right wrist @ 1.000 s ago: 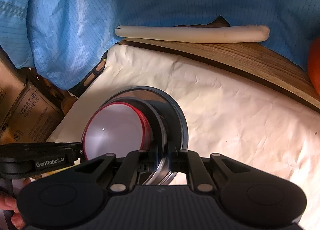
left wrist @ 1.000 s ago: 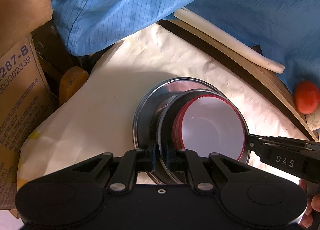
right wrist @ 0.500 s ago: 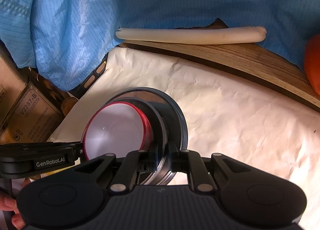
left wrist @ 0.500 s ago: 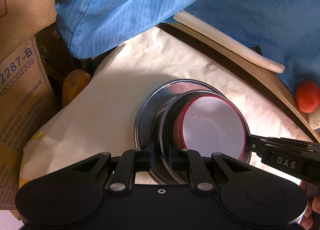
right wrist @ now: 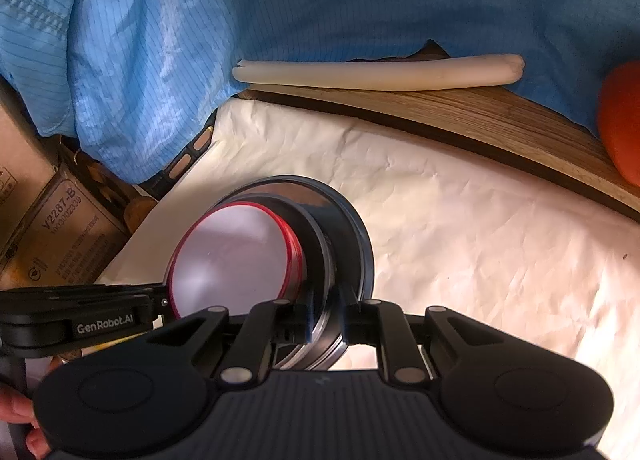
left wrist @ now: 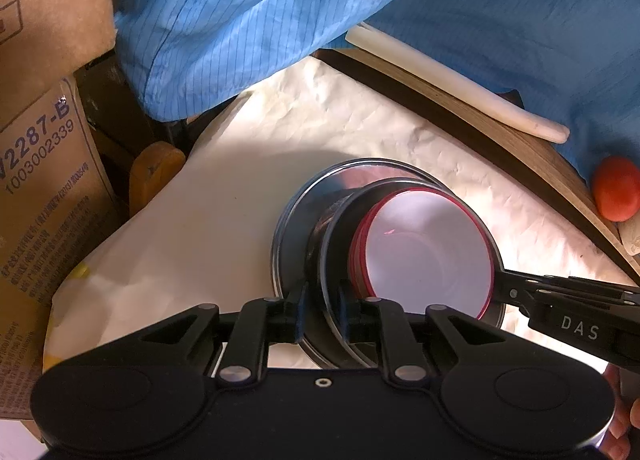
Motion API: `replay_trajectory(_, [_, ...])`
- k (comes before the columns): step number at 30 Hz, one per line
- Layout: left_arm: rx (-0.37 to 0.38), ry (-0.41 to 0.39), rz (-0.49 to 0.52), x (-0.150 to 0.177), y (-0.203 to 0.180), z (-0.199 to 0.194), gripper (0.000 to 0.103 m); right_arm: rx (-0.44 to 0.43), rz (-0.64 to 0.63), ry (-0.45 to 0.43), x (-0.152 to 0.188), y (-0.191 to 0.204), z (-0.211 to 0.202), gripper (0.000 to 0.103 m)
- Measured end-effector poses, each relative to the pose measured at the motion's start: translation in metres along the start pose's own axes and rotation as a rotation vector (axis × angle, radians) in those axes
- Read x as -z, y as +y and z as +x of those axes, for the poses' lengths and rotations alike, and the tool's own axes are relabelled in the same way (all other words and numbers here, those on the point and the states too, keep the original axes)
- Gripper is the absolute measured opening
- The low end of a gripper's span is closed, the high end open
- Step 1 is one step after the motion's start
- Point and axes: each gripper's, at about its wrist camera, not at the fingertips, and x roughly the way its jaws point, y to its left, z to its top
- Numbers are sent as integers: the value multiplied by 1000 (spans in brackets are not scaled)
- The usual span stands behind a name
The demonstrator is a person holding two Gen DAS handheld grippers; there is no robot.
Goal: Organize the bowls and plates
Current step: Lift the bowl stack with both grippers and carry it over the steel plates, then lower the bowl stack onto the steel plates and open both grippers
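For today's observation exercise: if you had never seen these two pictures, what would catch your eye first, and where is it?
First, the red-rimmed white bowl nested in a steel bowl above a steel plate, mid-frame over crumpled white paper. The left gripper and right gripper each pinch the steel bowl's rim from opposite sides. Behind, blue striped fabric fills the top, with a long white stick on the wooden edge.

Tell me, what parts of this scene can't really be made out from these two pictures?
- Whether the metal bowl touches the metal plate below: both views, bowl hides the contact.
- Carton text: left view, cut off by the edge.
- Orange-red ball: right view, cut by the edge.
- White rod: left end under blue cloth.
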Motion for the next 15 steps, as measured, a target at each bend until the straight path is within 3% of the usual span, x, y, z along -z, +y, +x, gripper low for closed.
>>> replay_trajectory(15, [-10, -27, -1, 5, 2, -6, 24, 24, 9, -29, 7, -3, -5, 36])
